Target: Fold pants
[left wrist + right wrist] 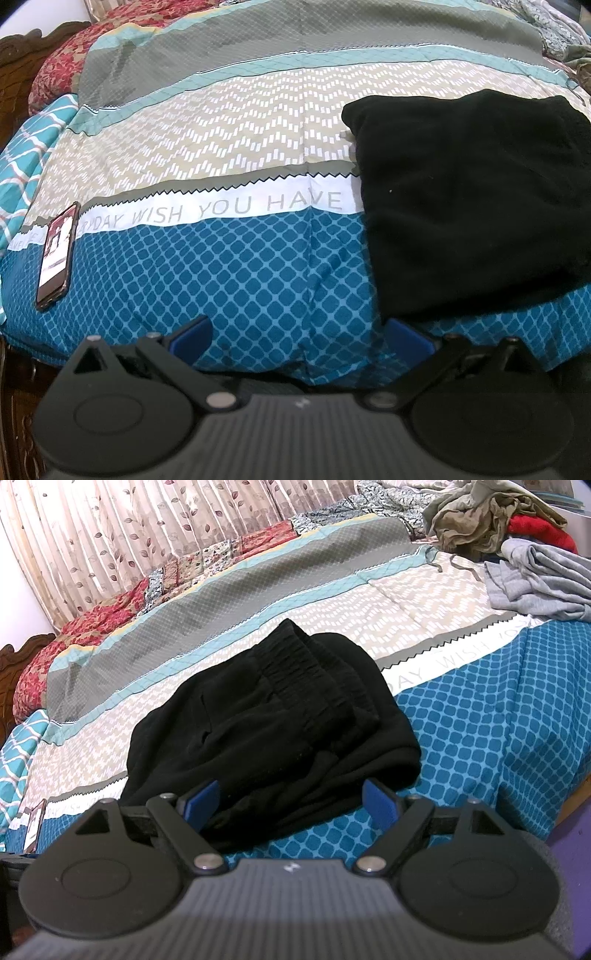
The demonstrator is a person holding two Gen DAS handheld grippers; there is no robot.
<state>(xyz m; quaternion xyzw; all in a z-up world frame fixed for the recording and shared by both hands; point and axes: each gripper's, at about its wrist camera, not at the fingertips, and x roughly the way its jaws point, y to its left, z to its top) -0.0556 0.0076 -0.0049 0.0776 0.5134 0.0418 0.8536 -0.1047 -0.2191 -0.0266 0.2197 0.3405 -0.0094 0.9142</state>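
Patterned bedspread [236, 280] carries folded black pants [273, 716], elastic waistband on top, near the bed's front edge. Left tongs [299, 338] and right tongs [291, 805] hover apart, holding nothing. Smartphone [57, 254] lies well left; loose clothes pile [517, 546] far right.

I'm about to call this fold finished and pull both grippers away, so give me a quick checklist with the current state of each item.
1. Black pants folded into a compact bundle on the bedspread: ok.
2. Left gripper open, holding nothing: ok.
3. Right gripper open, no cloth pinched: ok.
4. Fold neat: not ok, the near edge looks rumpled.
5. Phone lies apart from the pants: ok.
6. Loose clothes pile apart from the bundle: ok.
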